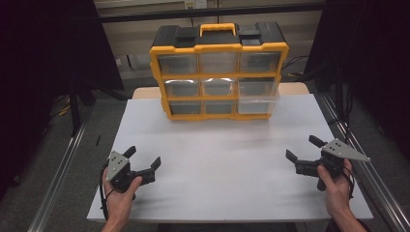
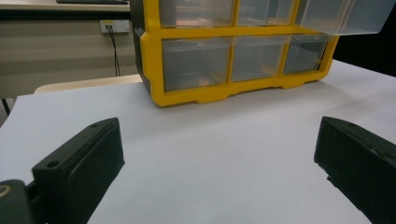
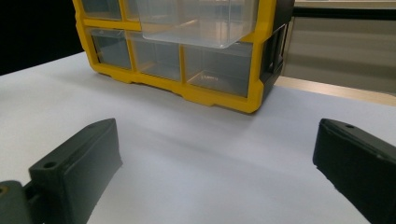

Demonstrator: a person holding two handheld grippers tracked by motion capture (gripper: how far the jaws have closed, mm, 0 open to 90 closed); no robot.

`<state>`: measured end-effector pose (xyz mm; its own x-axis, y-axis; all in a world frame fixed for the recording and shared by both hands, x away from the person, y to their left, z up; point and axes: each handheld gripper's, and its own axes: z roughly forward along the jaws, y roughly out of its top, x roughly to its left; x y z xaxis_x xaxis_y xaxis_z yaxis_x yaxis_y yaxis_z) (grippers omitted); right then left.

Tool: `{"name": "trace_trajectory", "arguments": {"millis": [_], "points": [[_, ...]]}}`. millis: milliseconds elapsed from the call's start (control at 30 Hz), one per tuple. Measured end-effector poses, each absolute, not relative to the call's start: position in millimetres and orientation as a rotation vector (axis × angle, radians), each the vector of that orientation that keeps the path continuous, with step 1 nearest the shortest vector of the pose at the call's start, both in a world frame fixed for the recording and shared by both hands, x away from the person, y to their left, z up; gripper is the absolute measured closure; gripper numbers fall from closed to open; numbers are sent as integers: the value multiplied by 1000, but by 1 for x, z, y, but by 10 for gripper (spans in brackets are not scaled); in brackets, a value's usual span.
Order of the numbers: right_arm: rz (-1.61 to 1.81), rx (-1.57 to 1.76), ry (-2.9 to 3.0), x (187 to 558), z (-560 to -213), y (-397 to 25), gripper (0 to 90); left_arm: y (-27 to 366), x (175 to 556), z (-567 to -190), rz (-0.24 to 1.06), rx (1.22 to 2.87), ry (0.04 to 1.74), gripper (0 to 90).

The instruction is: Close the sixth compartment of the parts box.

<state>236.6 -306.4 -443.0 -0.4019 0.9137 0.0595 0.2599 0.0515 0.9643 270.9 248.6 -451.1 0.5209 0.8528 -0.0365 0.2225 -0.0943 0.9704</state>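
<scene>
The yellow drawer cabinet [image 1: 218, 72] stands in the upper middle of the frame with 1 clear drawer [image 1: 257, 98] pulled out, probably for access, while left gripper [image 1: 143, 163] and right gripper [image 1: 303, 149] wait wide apart and empty at the lower corners

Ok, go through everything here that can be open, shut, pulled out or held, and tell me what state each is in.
Left gripper: open, holding nothing, low over the table.
Right gripper: open, holding nothing.
Organizer box: upright at the far side of the white table.
Middle-right drawer: pulled out, looks empty.
Other drawers: pushed in.
</scene>
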Motion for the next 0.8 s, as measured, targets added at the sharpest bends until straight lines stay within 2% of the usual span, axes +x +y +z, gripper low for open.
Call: {"name": "trace_trajectory", "arguments": {"millis": [800], "points": [[1457, 1107, 1860, 239, -450, -296, 4, 244, 271, -452, 680, 1641, 937, 18]]}}
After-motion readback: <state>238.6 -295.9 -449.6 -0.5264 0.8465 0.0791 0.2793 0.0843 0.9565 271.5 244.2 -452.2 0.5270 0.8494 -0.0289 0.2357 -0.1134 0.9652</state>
